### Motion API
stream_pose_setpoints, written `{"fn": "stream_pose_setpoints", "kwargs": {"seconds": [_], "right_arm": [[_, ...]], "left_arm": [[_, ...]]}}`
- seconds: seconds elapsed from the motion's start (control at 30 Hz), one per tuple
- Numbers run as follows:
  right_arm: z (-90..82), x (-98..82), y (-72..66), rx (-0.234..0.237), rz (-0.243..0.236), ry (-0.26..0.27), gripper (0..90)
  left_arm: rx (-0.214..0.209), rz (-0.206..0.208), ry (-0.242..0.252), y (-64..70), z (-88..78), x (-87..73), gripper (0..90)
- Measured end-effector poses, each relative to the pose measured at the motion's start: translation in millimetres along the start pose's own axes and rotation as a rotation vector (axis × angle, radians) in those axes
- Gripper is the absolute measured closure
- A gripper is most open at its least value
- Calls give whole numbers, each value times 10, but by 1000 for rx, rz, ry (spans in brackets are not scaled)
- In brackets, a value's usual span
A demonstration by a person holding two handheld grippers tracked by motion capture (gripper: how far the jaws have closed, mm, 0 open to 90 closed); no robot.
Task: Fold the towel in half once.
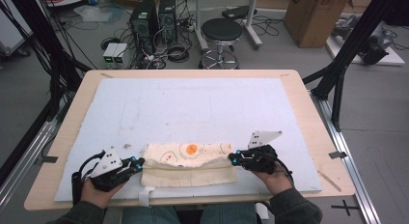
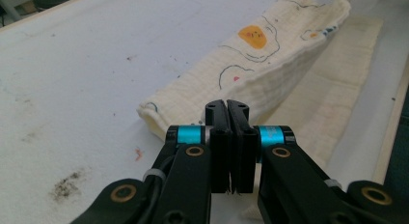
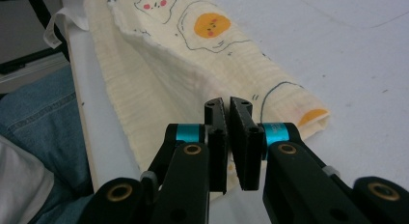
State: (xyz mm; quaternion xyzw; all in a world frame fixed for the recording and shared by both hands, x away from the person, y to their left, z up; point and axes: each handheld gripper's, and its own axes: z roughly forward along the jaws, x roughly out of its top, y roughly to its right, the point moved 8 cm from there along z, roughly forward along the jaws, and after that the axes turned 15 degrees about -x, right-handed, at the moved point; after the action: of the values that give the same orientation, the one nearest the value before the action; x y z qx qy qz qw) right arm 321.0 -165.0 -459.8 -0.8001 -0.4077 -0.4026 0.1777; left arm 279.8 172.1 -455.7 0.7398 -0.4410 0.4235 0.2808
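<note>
A cream muslin cloth (image 1: pixel 188 161) printed with fried eggs lies folded near the front edge of the white mat (image 1: pixel 193 103). My left gripper (image 1: pixel 140 162) is at its left end and my right gripper (image 1: pixel 233 159) at its right end. In the left gripper view the jaws (image 2: pixel 226 108) are pressed together on the raised edge of the cloth's (image 2: pixel 251 60) upper layer. The right gripper view shows the same: my right gripper (image 3: pixel 226 105) is shut where a lifted ridge of the cloth (image 3: pixel 159 79) runs into the jaws. The upper layer hangs as a flap over the lower layer.
The mat covers a wooden table (image 1: pixel 313 118). A white tag (image 1: pixel 146 195) hangs off the front edge. Behind the table stand a black stool (image 1: pixel 221 31), two computer towers (image 1: pixel 144 19) with cables and a cardboard box (image 1: pixel 313 16). The person's jeans (image 3: pixel 29 118) are below the table edge.
</note>
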Motion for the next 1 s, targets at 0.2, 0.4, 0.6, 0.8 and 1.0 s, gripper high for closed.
{"fn": "stream_pose_setpoints", "kwargs": {"seconds": [0.2, 0.4, 0.6, 0.8, 1.0], "right_arm": [[-13, -84, -37, 6, 4, -17, 778], [-139, -27, -76, 46, 25, 33, 657], [-91, 26, -150, 73, 6, 30, 661], [151, -123, -270, 96, -33, -50, 661], [171, -210, -270, 83, -61, -90, 650]], "left_arm": [[-38, -3, -9, 76, -16, -21, 757], [-55, -26, 20, 81, -64, 21, 612], [-83, -19, -13, 80, 95, 9, 662], [-120, 0, -96, 122, 217, -103, 656], [-153, -22, -153, 134, 197, -233, 652]]}}
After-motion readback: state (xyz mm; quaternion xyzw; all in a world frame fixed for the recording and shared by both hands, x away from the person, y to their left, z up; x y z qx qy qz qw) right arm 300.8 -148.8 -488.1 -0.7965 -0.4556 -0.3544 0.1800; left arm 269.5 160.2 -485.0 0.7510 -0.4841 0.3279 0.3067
